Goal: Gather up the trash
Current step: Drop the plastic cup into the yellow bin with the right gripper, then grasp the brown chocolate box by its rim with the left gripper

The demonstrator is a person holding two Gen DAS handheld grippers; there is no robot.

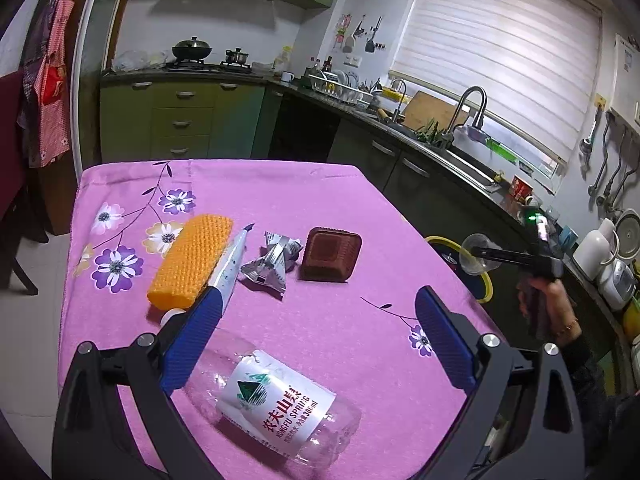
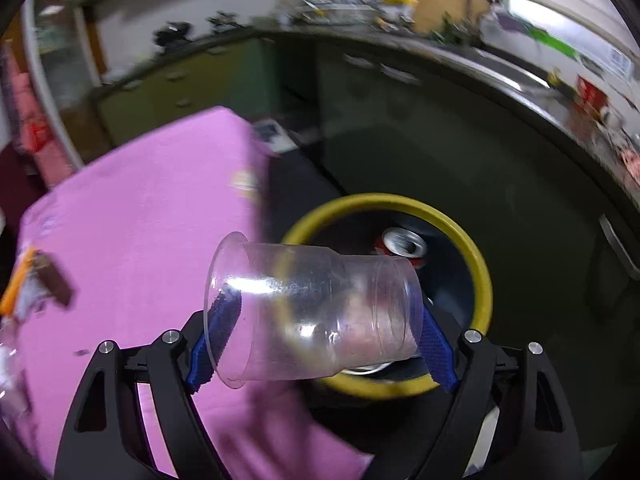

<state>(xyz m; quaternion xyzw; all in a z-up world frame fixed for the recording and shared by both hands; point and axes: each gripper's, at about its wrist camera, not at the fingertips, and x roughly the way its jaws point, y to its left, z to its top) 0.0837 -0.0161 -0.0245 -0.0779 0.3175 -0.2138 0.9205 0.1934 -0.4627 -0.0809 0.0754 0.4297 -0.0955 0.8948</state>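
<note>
My right gripper is shut on a clear plastic cup lying sideways between its blue pads, held over the near rim of a yellow-rimmed bin with a crushed can inside. The cup and bin also show in the left wrist view, right of the table. My left gripper is open above the pink floral tablecloth, over an empty clear water bottle. Beyond lie a squeezed tube, a crumpled silver wrapper, a brown plastic tray and an orange sponge.
Dark green kitchen cabinets and a counter with sink and faucet run along the right, close behind the bin. A stove with pots stands at the back. Aprons hang on the left.
</note>
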